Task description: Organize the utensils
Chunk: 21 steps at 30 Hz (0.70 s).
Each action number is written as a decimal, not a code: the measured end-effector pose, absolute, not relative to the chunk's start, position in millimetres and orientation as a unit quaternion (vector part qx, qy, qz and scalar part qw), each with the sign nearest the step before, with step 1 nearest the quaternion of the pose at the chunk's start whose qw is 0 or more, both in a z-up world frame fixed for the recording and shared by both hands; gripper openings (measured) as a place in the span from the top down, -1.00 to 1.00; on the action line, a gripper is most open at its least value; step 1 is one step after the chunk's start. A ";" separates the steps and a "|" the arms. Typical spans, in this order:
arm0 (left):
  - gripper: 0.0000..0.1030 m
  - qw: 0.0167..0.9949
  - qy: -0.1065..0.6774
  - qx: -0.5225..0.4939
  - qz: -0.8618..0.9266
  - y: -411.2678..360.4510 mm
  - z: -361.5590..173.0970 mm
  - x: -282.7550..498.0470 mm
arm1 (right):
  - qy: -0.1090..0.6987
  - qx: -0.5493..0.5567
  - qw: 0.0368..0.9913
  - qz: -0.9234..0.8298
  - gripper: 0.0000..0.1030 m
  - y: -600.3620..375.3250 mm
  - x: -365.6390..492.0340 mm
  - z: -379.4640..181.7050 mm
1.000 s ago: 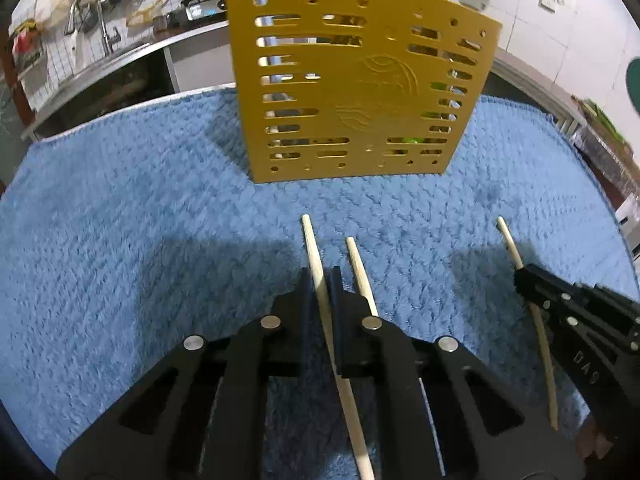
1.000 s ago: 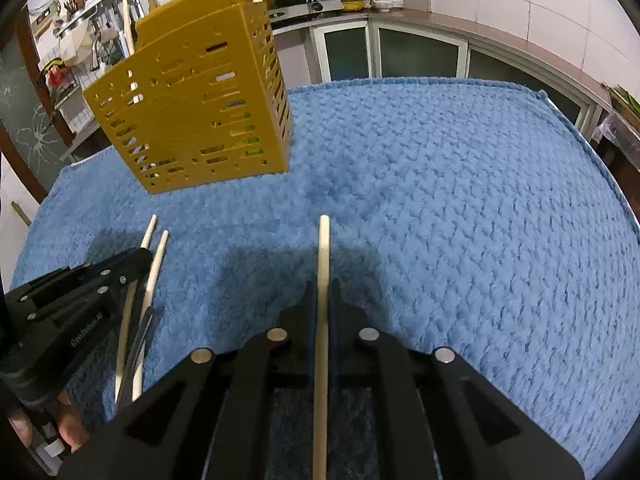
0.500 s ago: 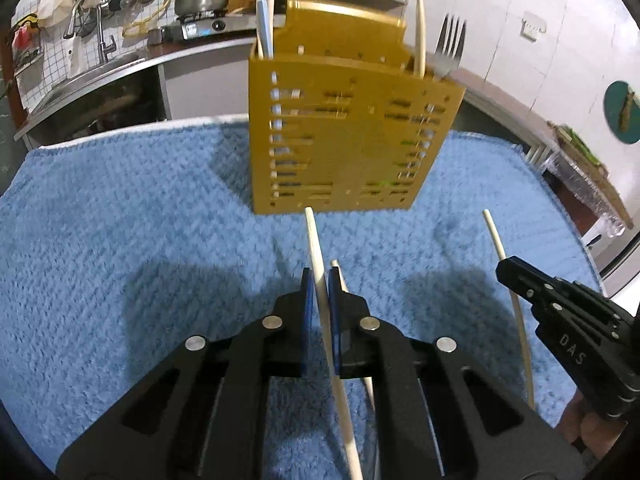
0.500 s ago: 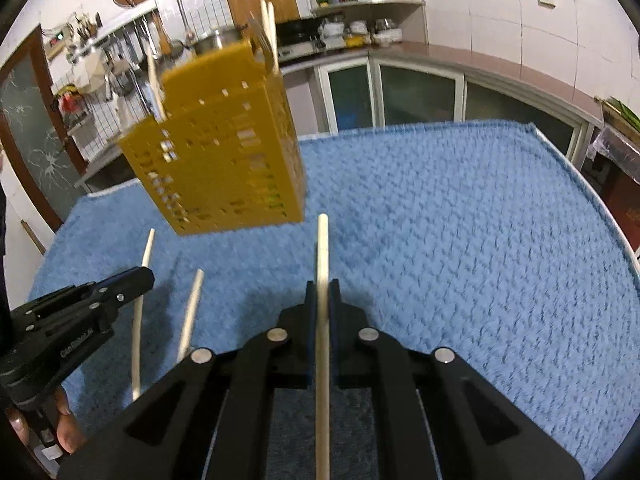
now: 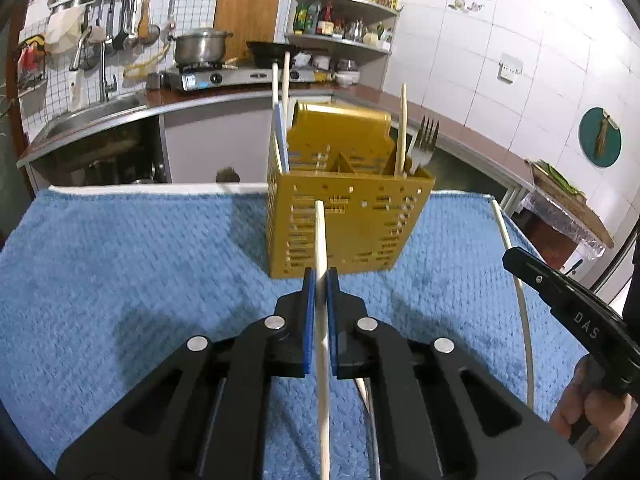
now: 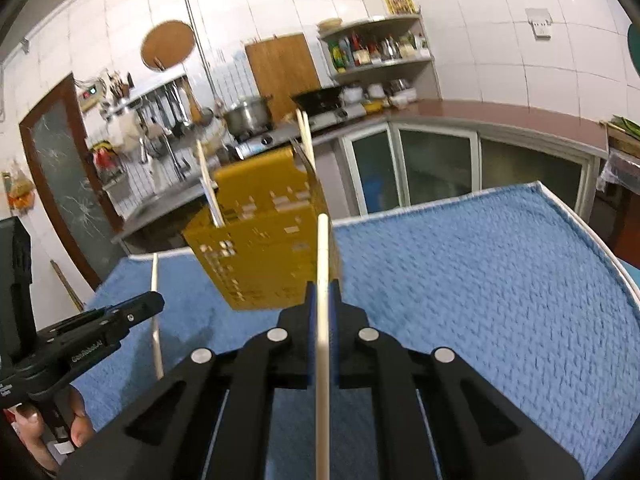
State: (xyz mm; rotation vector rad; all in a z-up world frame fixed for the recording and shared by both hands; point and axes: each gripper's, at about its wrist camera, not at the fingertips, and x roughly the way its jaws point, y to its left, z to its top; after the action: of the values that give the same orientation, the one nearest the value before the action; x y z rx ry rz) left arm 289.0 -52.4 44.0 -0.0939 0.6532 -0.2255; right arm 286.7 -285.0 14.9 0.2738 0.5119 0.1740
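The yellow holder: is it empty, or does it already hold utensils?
Not empty: the yellow holder already holds a fork and several chopsticks.

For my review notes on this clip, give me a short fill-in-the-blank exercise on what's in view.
1. Each gripper is shut on one ____.
2. The yellow caddy stands on a ____ towel.
3. The metal utensil standing in the caddy is a ____.

Missing words: chopstick; blue; fork

Matt perforated plastic caddy stands on rough knitted cloth; behind it, smooth pale wooden chopstick and glossy metal fork.
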 end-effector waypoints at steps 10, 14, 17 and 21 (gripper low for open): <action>0.91 0.960 0.249 -0.043 -0.117 -49.4 101.4 279.5 | 0.141 0.172 0.968 0.116 0.88 -287.6 287.9 55.1; 0.91 0.965 0.229 -0.045 -0.122 -48.0 128.9 280.3 | 0.088 0.182 0.971 0.127 0.88 -290.1 290.9 68.8; 0.91 0.967 0.221 -0.041 -0.122 -46.9 146.1 284.6 | 0.062 0.179 0.974 0.128 0.88 -288.0 297.5 76.2; 0.91 0.968 0.218 -0.040 -0.116 -44.3 164.0 295.0 | 0.043 0.174 0.976 0.127 0.88 -286.4 310.3 84.6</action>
State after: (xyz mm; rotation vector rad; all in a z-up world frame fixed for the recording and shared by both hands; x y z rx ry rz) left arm 295.0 -44.3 164.0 -0.0802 0.4409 -0.2347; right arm 310.3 -286.4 84.6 0.3518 0.0872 0.2551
